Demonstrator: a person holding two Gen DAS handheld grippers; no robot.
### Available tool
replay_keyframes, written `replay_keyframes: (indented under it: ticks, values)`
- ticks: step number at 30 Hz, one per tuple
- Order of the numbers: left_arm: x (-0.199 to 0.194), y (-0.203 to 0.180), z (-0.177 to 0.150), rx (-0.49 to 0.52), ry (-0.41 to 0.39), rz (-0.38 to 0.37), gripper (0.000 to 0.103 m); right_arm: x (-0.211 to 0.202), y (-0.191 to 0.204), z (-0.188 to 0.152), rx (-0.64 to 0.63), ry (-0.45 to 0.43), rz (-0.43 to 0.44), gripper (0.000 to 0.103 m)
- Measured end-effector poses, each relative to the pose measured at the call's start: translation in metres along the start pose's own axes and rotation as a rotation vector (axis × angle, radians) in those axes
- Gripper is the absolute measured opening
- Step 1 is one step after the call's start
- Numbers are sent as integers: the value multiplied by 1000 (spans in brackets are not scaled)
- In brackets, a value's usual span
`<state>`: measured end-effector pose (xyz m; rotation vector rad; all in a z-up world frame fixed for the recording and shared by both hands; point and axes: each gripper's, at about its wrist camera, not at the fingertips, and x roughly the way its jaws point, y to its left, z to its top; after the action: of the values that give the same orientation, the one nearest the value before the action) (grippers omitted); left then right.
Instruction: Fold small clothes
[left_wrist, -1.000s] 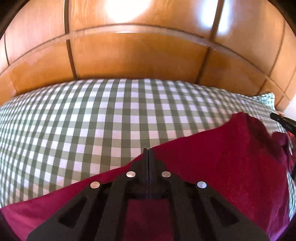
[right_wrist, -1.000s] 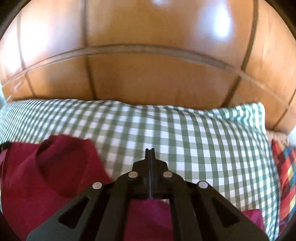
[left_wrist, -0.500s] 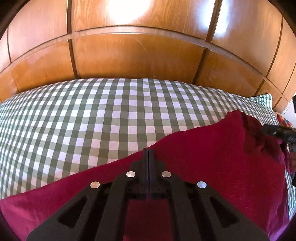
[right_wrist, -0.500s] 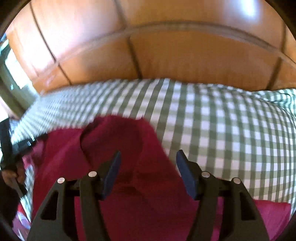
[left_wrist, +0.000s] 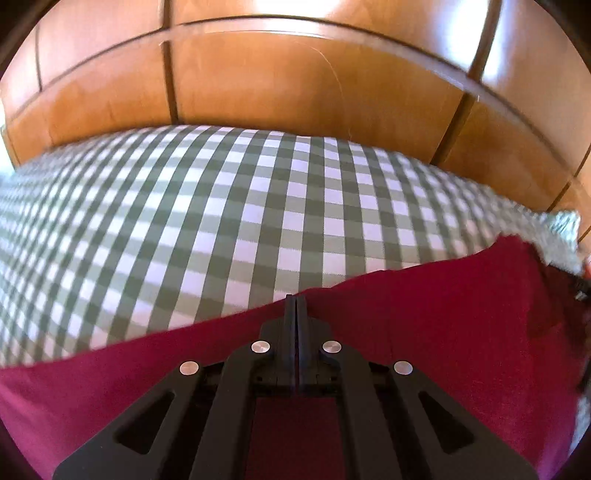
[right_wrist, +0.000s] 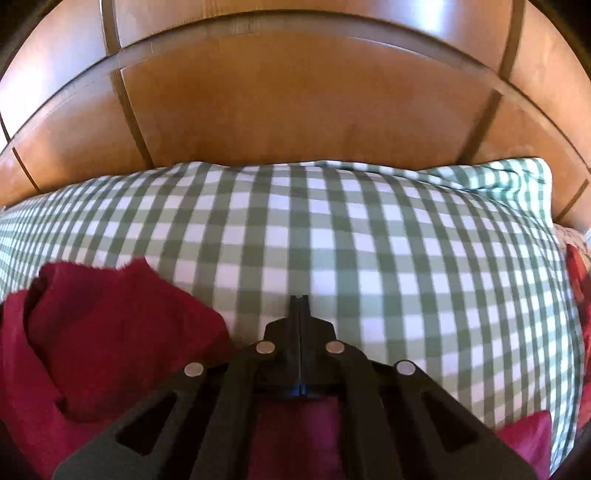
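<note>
A dark red garment (left_wrist: 443, 332) lies on a green-and-white checked pillow (left_wrist: 221, 229). My left gripper (left_wrist: 295, 301) is shut, its tips at the garment's far edge; whether cloth is pinched between them is hidden. In the right wrist view the same red garment (right_wrist: 122, 325) is bunched and folded over at the left. My right gripper (right_wrist: 300, 301) is shut over the checked pillow (right_wrist: 369, 258), with red cloth below its body; whether it pinches cloth I cannot tell.
A glossy wooden headboard (left_wrist: 295, 81) rises right behind the pillow and also fills the top of the right wrist view (right_wrist: 295, 103). A red patterned cloth (right_wrist: 580, 280) shows at the right edge. The other gripper's tip (left_wrist: 581, 288) shows at the right edge.
My right gripper opened half a second ago and is shut again, swung back to the right. The red cloth's folded part lies at its left. My left gripper stays shut and shifted slightly.
</note>
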<state>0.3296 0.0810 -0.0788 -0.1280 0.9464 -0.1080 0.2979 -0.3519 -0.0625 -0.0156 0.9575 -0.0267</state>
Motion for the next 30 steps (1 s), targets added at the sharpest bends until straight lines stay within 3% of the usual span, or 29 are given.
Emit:
replay_keyframes:
  ticks: [2,6,8,10,11,12,17,19,20,24,28,29,30]
  values:
    - [-18,13,-4,-39,-5,-34,0,-25,-7,-8,14,-56,-5,43]
    - [-61,48,-20,-84,-56,-3,0,-76,9,-25,2,-140,64,55]
    - [-86,77,-33,-152,-79,28,0,-95,18,-39,10,-154,123,69]
    - [-117,114,-55,-246,-114,66,22,-111,38,-61,2,-149,193,76]
    - [-129,133,-65,-296,-133,74,42,-117,50,-72,-10,-141,217,80]
    - [-146,156,-81,-367,-159,85,53,-122,65,-89,-31,-125,238,81]
    - [-188,243,-146,-565,-166,186,55,-122,121,-148,-147,-67,264,85]
    - [-196,273,-165,-633,-155,208,55,-105,133,-164,-177,-42,232,86]
    - [-198,282,-173,-659,-154,208,61,-98,136,-170,-181,-35,213,88]
    - [-201,302,-190,-726,-175,72,69,-83,139,-172,-172,-49,180,93]
    - [-187,297,-178,-709,-178,14,67,-80,142,-171,-173,-53,173,96]
    - [-181,294,-172,-695,-178,20,53,-79,143,-170,-173,-54,171,96]
    - [-175,292,-168,-681,-166,27,24,-80,143,-171,-174,-56,167,96]
